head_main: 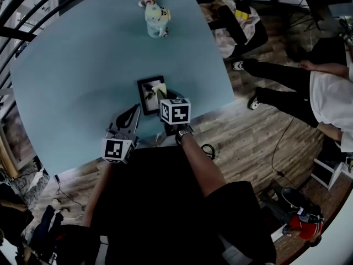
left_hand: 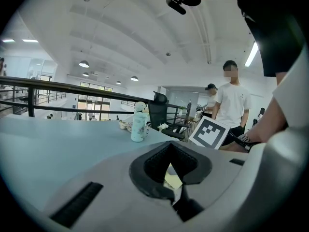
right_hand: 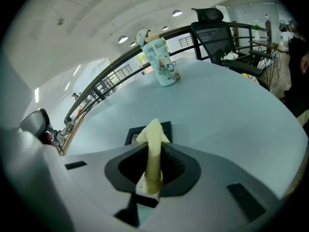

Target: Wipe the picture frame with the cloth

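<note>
Yellow cloth (right_hand: 153, 144): pinched upright between the pads of the right gripper (right_hand: 153, 170), folded tip sticking out past the jaws and over the picture frame (head_main: 146, 99).
Right gripper: jaws clamped on the cloth. In the head view it sat over the frame's near right part, marker cube facing up.
Picture frame: dark border, lay flat on the table (head_main: 83, 70) near the edge closest to the person. The cloth covered part of its right side. Couldn't tell whether the cloth touched the glass.
Left gripper (left_hand: 171, 180): jaws drawn together, held low over the table, tip right at the frame's near left corner. A pale yellow scrap showed in the hollow between the pads. Couldn't tell if it was pinched or only seen beyond.
Table: light blue, rounded edge.
Bottle (head_main: 156, 18): patterned, upright, on the far side of the table, well apart from the frame.
Floor (head_main: 248, 142): wood planks.
Bystander (head_main: 325, 93): white shirt, dark trousers, stood off to the right.
Office chair (right_hand: 217, 33): black, beyond the table.
</note>
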